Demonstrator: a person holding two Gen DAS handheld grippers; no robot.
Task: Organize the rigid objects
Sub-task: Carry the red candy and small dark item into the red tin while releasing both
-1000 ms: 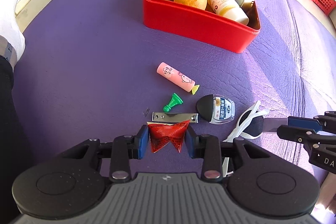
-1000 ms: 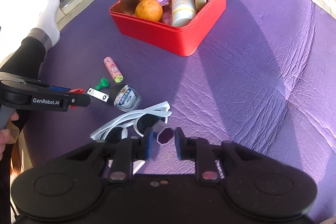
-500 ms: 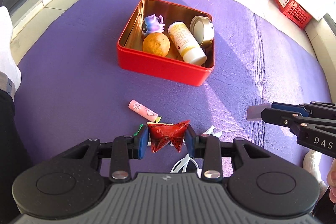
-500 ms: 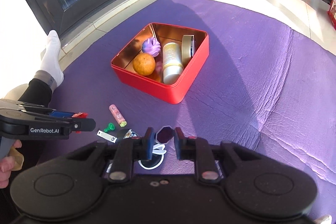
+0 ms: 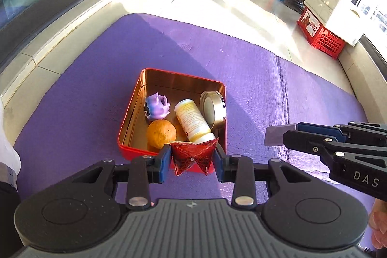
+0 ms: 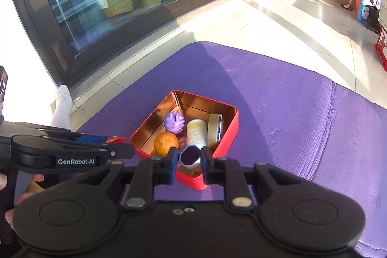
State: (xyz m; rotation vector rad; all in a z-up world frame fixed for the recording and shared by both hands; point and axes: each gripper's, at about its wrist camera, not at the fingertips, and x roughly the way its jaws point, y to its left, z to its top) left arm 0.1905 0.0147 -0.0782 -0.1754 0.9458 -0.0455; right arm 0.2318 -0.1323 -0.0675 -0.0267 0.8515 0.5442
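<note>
Both grippers loaded over the purple mat (image 5: 266, 79)
My left gripper (image 5: 192, 159) jaws clamp a red packet (image 5: 193, 156), my right gripper (image 6: 189, 157) jaws a hexagonal piece (image 6: 189, 156), above the red tin (image 6: 228, 134); tiled floor (image 6: 278, 23) beyond.

Bare far half of red tin (image 5: 135, 98)

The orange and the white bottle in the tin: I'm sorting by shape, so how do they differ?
The orange is round and plain orange; the white bottle is a long cylinder with printed text. The orange sits as a ball; the bottle lies on its side. Both rest inside the red tin.
</note>
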